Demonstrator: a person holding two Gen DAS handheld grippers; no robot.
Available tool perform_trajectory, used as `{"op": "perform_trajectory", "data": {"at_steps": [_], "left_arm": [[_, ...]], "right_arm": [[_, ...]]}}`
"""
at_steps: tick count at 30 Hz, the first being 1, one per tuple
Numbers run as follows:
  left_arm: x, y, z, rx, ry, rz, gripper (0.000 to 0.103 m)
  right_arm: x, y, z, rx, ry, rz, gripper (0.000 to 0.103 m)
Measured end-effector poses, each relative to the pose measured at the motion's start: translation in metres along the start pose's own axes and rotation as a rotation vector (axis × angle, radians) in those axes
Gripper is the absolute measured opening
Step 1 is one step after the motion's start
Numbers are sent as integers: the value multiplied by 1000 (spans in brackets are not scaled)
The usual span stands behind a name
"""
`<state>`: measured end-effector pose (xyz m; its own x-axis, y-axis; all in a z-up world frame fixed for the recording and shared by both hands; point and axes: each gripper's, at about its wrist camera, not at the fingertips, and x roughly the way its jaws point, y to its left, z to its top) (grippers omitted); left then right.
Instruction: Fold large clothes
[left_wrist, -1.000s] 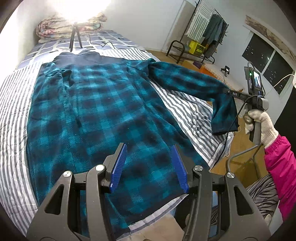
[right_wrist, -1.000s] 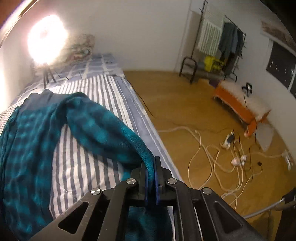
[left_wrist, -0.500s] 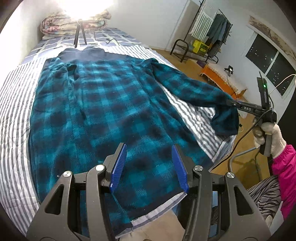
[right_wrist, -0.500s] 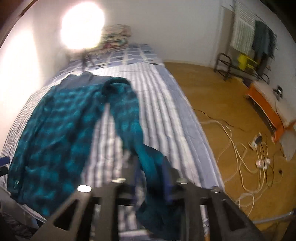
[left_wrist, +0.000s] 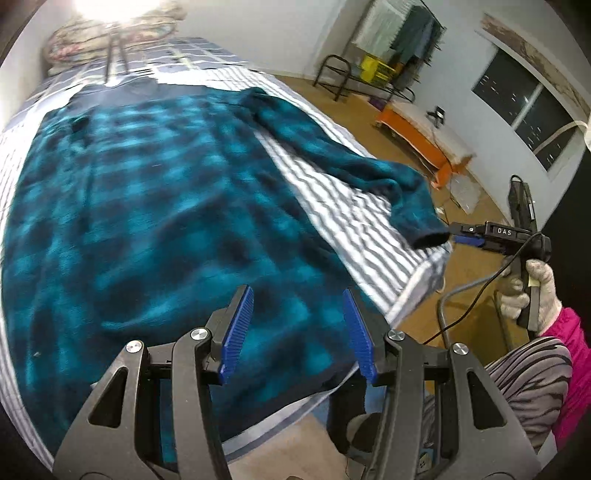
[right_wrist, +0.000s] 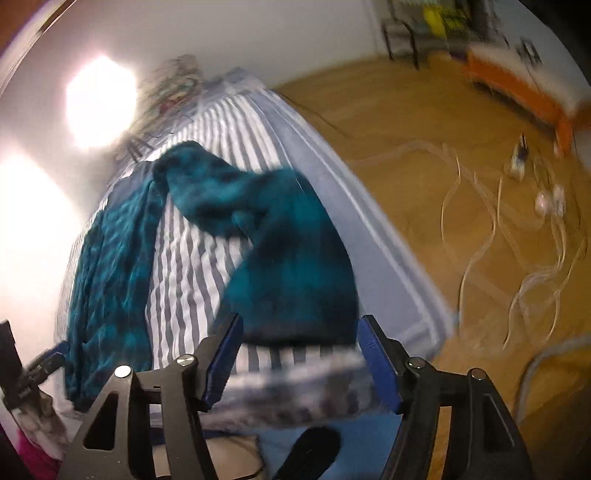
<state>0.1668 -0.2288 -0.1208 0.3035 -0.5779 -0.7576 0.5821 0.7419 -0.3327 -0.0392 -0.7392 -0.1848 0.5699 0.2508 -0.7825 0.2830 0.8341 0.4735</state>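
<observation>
Robe (left_wrist: 155, 206) spread flat on striped bed (left_wrist: 343, 199), hem at near edge, sleeve (right_wrist: 291, 258) lying toward right edge. Right gripper (right_wrist: 299, 354) wide, just off cuff; left gripper (left_wrist: 295, 332) wide above hem. Open floor (right_wrist: 424, 155) rightward.

The left tongs (left_wrist: 297, 330) are spread wide, blue pads (left_wrist: 236, 328) apart and gripping nothing. The right tongs (right_wrist: 301, 360) also stand open, with nothing between the pads (right_wrist: 380, 365). Seen from the left wrist view, the right hand (left_wrist: 530, 295) (in a pale knit glove, pink sleeve behind it) grips the handle upright, tongs pointing leftward.
</observation>
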Motion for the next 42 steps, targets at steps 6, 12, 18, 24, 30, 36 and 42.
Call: {"op": "perform_trajectory", "data": {"at_steps": [6, 12, 18, 24, 30, 36, 42], "left_arm": [[14, -18, 4, 45, 21, -19, 52], [15, -17, 8, 58, 15, -13, 51], [17, -9, 8, 39, 11, -8, 51], [23, -13, 4, 37, 17, -19, 52], [27, -15, 7, 35, 29, -14, 51], [27, -12, 14, 32, 23, -3, 51], [28, -8, 22, -2, 18, -16, 51]], "right_arm": [[26, -11, -4, 151, -12, 142, 66], [33, 0, 12, 127, -21, 77, 1], [-54, 58, 9, -227, -85, -38, 0], [-90, 85, -15, -499, -85, -171, 0], [-38, 86, -53, -548, 20, -172, 0], [-55, 86, -52, -498, -71, -86, 0], [-62, 109, -39, -463, -116, 60, 1]]}}
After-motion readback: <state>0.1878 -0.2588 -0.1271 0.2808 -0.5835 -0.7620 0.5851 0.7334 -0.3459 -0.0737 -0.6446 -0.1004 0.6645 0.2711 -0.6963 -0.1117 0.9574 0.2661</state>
